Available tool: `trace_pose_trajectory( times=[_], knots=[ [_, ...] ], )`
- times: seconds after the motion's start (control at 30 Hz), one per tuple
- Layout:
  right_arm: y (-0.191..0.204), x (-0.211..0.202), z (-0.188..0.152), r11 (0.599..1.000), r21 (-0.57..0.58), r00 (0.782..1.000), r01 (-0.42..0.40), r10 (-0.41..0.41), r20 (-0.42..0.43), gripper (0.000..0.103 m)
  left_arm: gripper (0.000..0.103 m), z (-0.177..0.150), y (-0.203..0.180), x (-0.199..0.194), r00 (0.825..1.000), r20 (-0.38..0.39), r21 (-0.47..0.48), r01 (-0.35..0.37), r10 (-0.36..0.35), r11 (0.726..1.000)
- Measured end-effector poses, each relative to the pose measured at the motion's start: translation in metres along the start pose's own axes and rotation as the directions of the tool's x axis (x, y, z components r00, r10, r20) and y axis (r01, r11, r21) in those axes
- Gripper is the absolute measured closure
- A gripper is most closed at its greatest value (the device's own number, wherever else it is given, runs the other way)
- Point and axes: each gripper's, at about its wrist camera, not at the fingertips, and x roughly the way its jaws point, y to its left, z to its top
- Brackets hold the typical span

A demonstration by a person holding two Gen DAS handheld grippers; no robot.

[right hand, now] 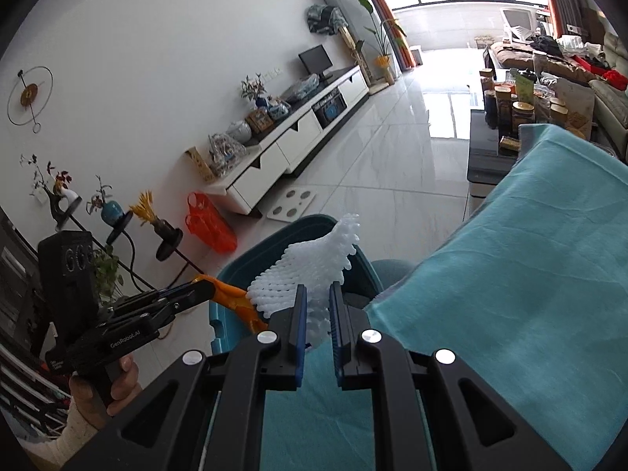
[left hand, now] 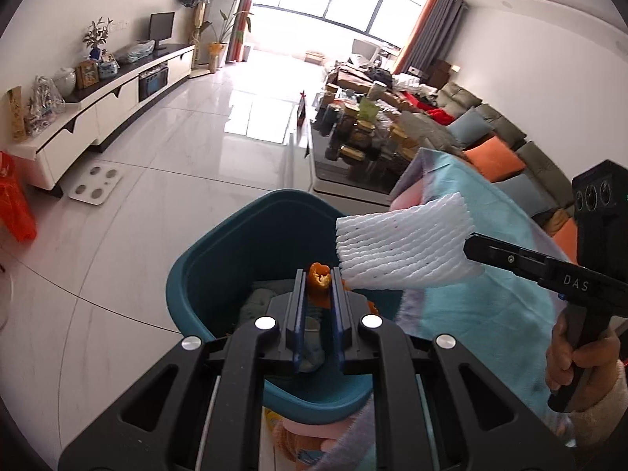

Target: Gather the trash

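Item: orange peel (left hand: 318, 277), curled strip, pinched between the narrowed fingers of the left gripper (left hand: 318, 274); in the left wrist view its free end points forward past the fingertips, and in the right wrist view its long axis runs from the gripper tips down toward the right, over the bin opening.

Item: white foam fruit net (left hand: 400, 245), flattened sleeve, clamped at one end by the right gripper (right hand: 316, 294), jaws drawn close on it. Long axis roughly level in the left wrist view, free end pointing left over the bin's right rim; in the right wrist view it rises up and away from the fingertips.

Container: teal bin (left hand: 219, 247), open top, standing on the pale tiled floor (left hand: 176, 149) just beside a table draped in a turquoise cloth (right hand: 510, 274). Contents: crumpled greyish material, partly hidden behind the left gripper; not identifiable.

Surroundings: white scale (left hand: 96, 184) on the floor, orange plastic bag (right hand: 210, 227) near the low white TV cabinet (left hand: 117, 102), jars crowded on a dark coffee table (left hand: 353, 172)
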Motion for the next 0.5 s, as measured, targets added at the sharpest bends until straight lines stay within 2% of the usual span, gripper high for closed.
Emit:
trace_pose_trajectory(
  times=[0.5],
  knots=[
    [0.031, 0.056, 0.012, 0.999, -0.050, 0.994, -0.001, -0.004, -0.105, 0.091, 0.090, -0.001, 0.012, 0.024, 0.998, -0.040, -0.040, -0.048, 0.046, 0.998]
  ],
)
